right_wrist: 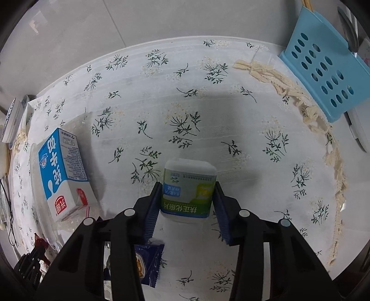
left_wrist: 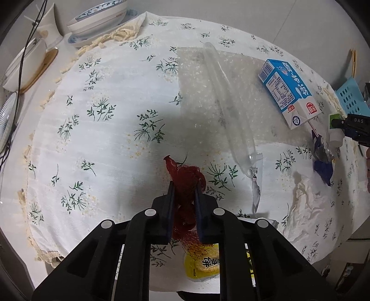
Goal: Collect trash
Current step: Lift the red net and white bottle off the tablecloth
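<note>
Two grippers: each works on one piece of trash over the floral tablecloth (right_wrist: 208,120).
Left gripper (left_wrist: 183,187): jaws nearly closed, pinching a wad of red mesh netting (left_wrist: 187,178) that rests on the cloth.
Right gripper (right_wrist: 187,185): jaws straddle a small white bottle with a green label (right_wrist: 188,189); both pads appear to sit against its sides, so judged as gripping it.
Near left gripper: yellow snack wrapper (left_wrist: 203,266) just below the netting; clear plastic tube (left_wrist: 229,111) lying across a bubble-wrap sheet (left_wrist: 201,92); crumpled white tissue (left_wrist: 303,199) to the right.
Near right gripper: dark blue snack packet (right_wrist: 150,261) beneath the linkage; blue-and-white milk carton (right_wrist: 62,171) on its side to the left.
Table edge: blue perforated basket (right_wrist: 323,71); stacked bowls (left_wrist: 99,18).
Collection bin: not visible in either view.
Progress: early, by judgement. Two items are gripped but not yet removed.
Remaining: carton, tube, bubble wrap, tissue, both wrappers.
</note>
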